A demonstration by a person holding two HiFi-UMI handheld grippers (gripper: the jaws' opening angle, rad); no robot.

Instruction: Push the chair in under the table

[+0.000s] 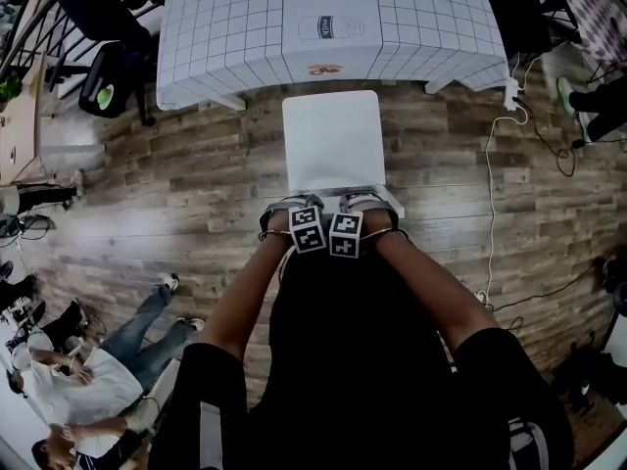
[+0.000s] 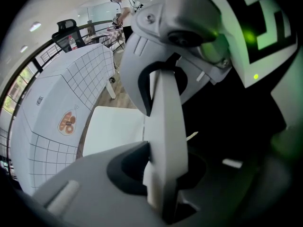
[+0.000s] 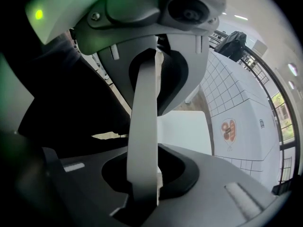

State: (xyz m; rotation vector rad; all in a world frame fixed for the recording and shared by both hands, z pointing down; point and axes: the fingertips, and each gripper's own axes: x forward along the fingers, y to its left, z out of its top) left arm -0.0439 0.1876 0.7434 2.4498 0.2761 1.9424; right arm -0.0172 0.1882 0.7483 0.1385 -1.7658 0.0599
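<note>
Chair: white chair with a flat square seat, standing on the wood-plank floor; the seat's front edge lies just at the near edge of the worktop, the rest of the seat out in the open.
Worktop: draped in a white cloth with a grey grid, small printed pictures near its near edge.
Backrest: thin white backrest, upright, on the side nearest the person.
Left tongs: left tongs point steeply down, pinching the backrest's top edge on its left part.
Right tongs: right tongs likewise pinch the top edge on its right part.
Marker cubes: side by side between both wrists.
Cable: white cable trailing across the floor, right of the chair.
</note>
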